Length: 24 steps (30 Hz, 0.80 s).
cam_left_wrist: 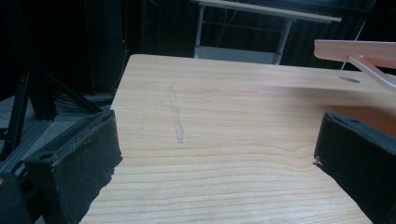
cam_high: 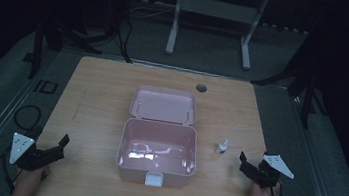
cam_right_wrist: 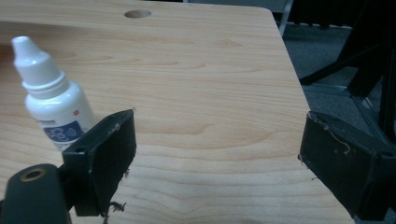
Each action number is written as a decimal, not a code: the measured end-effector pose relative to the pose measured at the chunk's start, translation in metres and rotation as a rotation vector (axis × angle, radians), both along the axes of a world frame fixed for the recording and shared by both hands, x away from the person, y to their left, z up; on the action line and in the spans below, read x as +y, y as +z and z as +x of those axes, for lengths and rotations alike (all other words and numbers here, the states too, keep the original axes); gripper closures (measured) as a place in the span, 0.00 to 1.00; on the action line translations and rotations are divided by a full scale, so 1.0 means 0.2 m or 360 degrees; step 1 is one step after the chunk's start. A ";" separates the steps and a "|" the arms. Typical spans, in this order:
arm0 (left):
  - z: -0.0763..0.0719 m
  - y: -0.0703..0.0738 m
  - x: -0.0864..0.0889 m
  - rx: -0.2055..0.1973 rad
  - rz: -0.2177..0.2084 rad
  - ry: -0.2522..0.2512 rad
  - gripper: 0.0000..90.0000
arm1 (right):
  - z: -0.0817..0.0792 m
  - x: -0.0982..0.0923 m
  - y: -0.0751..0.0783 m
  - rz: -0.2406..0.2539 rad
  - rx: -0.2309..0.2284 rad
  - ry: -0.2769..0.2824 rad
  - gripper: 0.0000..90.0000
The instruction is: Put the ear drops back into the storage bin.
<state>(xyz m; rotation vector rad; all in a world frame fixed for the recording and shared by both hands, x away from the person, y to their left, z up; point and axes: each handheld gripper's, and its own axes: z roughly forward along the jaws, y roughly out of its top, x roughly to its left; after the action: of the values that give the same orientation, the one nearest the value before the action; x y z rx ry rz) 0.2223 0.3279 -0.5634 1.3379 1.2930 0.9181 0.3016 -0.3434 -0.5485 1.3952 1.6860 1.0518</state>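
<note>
White dropper bottle (cam_right_wrist: 52, 100), upright, just outside right gripper (cam_right_wrist: 217, 144); both grippers' jaws spread, empty. Risk: jaw clips bottle, toppling it short of pink box (cam_high: 155, 174).

One small white plastic dropper bottle (cam_high: 222, 146) with a blue label, upright, just ahead and to the left of the right gripper (cam_high: 248, 166). One pale pink plastic box (cam_high: 158, 149) with hinged lid open, between the right gripper and the left gripper (cam_high: 59, 145). One light wooden rectangular table (cam_high: 102, 94); two black two-jaw grippers.
</note>
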 end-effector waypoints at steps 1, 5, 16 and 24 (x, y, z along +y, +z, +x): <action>0.00 0.00 0.00 0.0000 0.0000 0.0000 0.01 | 0.00 0.00 0.00 0.0000 0.0000 0.0000 0.12; 0.00 0.00 0.00 0.0001 0.0004 -0.0001 0.01 | 0.02 -0.01 0.01 0.0027 0.0040 0.0040 0.12; 0.00 0.00 0.00 0.0004 -0.0010 0.0006 0.01 | 0.06 0.00 0.02 0.0008 0.0175 0.0132 0.12; 0.00 0.00 0.00 0.0005 -0.0010 0.0005 0.01 | 0.09 0.02 0.03 -0.0086 0.0430 0.0245 0.12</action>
<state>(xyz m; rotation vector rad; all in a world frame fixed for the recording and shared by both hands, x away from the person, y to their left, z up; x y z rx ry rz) 0.2227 0.3284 -0.5634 1.3331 1.2999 0.9140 0.3205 -0.3393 -0.5433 1.4419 2.0290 0.9235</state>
